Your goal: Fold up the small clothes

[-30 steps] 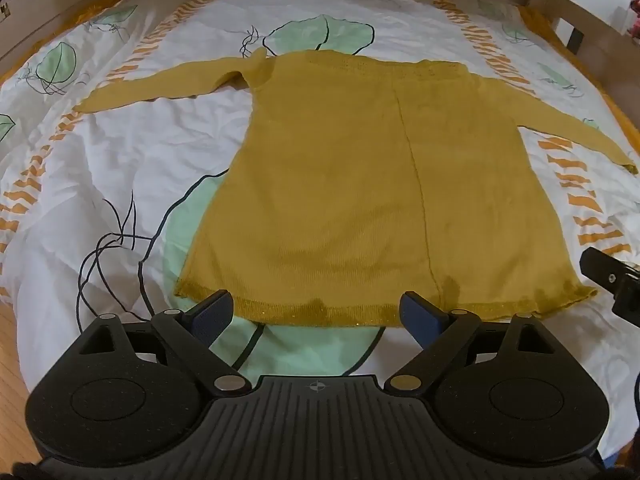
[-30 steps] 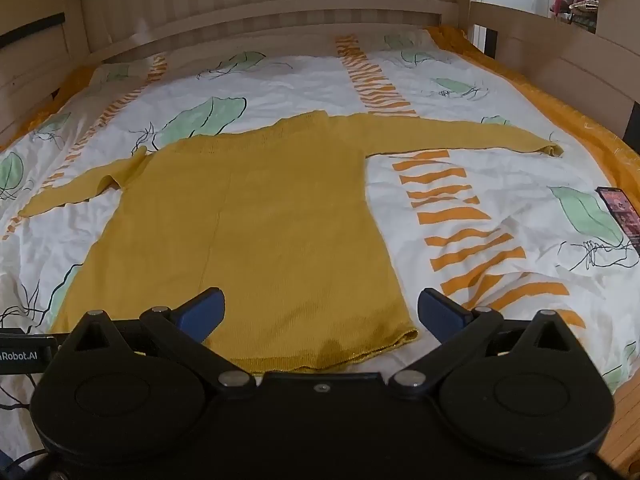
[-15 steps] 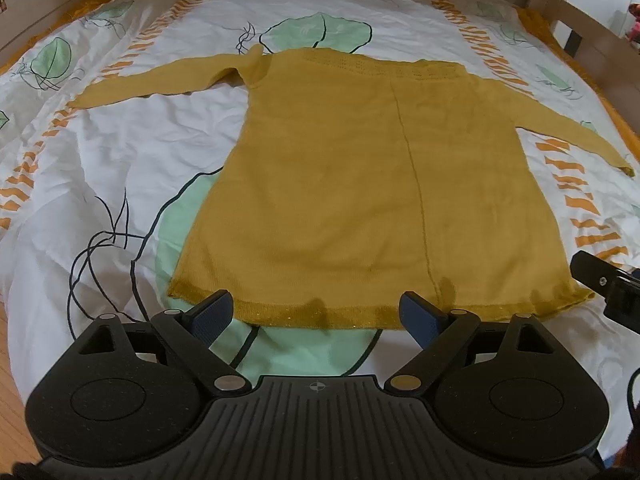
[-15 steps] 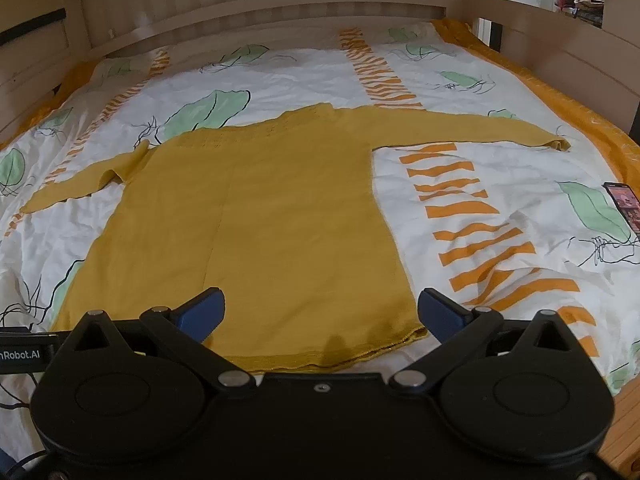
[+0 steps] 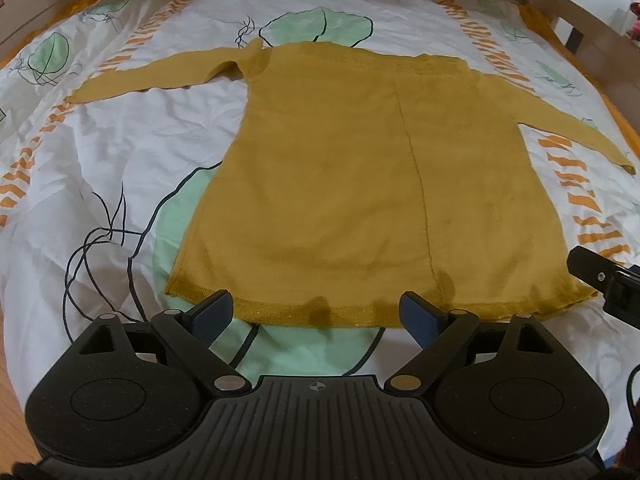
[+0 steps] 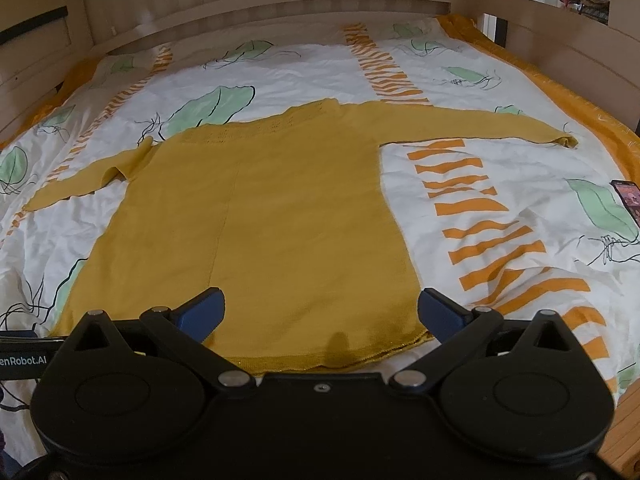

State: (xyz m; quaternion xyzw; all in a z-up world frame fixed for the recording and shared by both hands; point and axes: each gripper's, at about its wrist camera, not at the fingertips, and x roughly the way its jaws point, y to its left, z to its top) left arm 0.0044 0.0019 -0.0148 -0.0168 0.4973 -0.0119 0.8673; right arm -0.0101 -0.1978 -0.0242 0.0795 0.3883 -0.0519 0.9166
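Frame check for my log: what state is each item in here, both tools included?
Yellow sweater: spread flat on the bed, unfolded, both sleeves out to the sides.
Left tool: open, empty, at the sweater's hem.
Right tool: open, empty, over the hem's right corner.
Bedcover: laid out, wrinkled.
Phone: lying on the bedcover at the right edge.

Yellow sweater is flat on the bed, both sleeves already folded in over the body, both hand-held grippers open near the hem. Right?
Not quite: the sleeves of the sweater lie spread outward, as the right wrist view shows. The rest holds.
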